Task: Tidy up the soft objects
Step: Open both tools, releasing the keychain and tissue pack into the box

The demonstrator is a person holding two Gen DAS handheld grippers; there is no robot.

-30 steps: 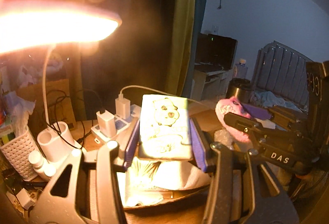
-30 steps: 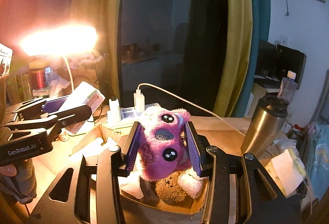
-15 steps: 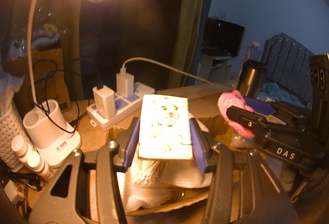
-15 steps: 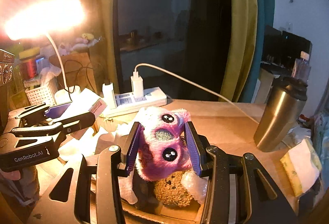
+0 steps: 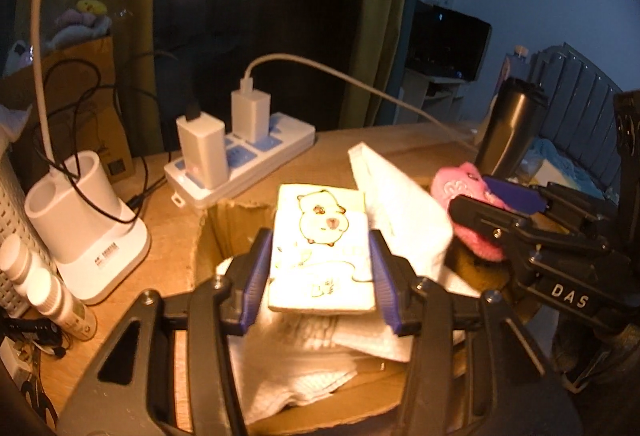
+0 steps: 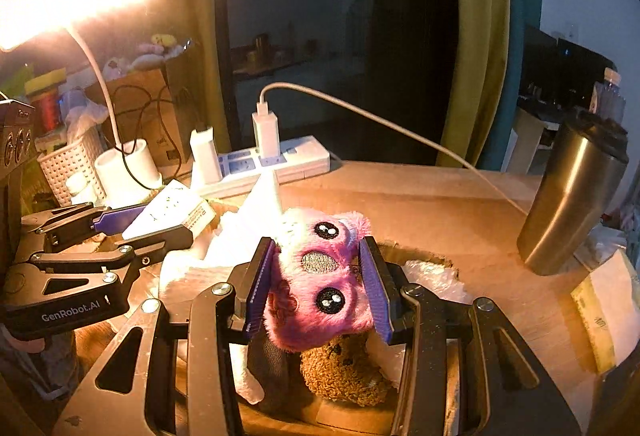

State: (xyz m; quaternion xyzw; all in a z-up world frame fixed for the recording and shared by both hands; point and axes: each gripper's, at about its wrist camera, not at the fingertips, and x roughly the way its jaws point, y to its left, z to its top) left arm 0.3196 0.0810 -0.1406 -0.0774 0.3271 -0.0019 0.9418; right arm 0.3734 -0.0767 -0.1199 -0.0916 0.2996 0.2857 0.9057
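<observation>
Both grippers have come lower and nearer the cardboard box (image 5: 208,232) since a second ago, so the lamp glare has slid out of the left view and the box's torn rim now fills the foreground.

Over the box, the left gripper (image 5: 320,272) has its jaws closed partway on a tissue pack (image 5: 322,248) printed with a cartoon animal, the blue pads pressing its two long sides. Beneath the pack, inside the box, lie crumpled white cloths (image 5: 296,368).

On the right side of the box, the right gripper (image 6: 318,284) is clamped on a pink plush toy (image 6: 320,276), held upside down by the head with its eyes facing the camera. A brown plush (image 6: 344,376) sits in the box directly under it.

Both items look light and yielding. The pack should buckle if squeezed harder and its wrapper may be slick, so a hold across the middle of its width seems safest. The plush compresses easily and its fur gives good friction; gripping the stuffed head, as now, looks more secure than a limb.
</observation>
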